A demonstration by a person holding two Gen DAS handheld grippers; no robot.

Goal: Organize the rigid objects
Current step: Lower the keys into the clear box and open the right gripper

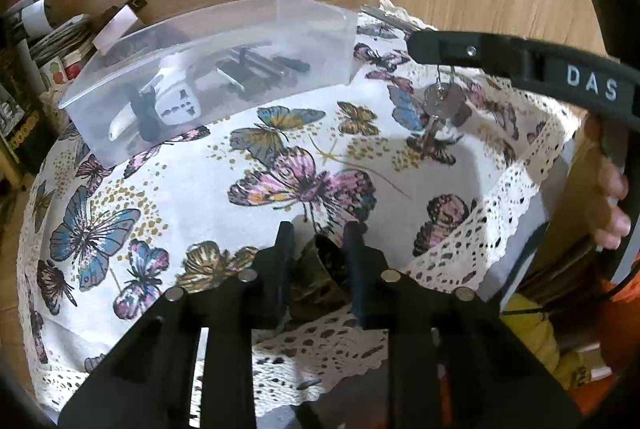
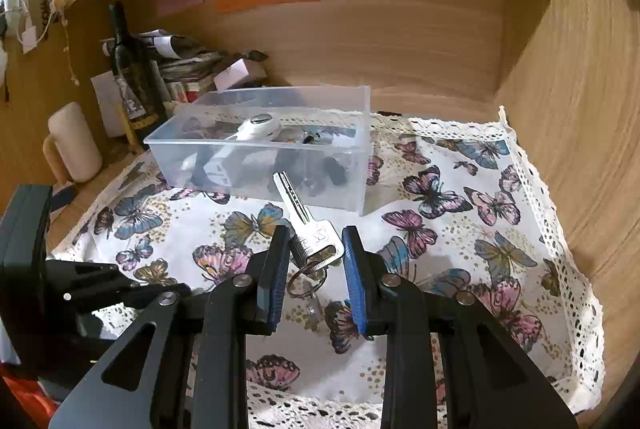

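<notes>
A clear plastic box (image 1: 280,13) (image 2: 360,157) stands at the back of the butterfly cloth and holds a white adapter (image 1: 176,101) and dark small parts. My left gripper (image 1: 318,233) is shut on a brownish bell-shaped object (image 1: 324,269) just above the cloth's near edge. My right gripper (image 2: 316,241) is shut on a silver key bunch (image 2: 316,241) (image 1: 438,101); the keys hang from its tip above the cloth, in front of the box. A ring (image 2: 304,281) dangles under the keys.
The butterfly cloth (image 2: 460,229) with a lace edge covers the shelf floor. Wooden walls close the back and the right. A dark bottle (image 2: 128,69), a cream mug (image 2: 76,145) and stacked papers (image 2: 184,65) stand left of the box.
</notes>
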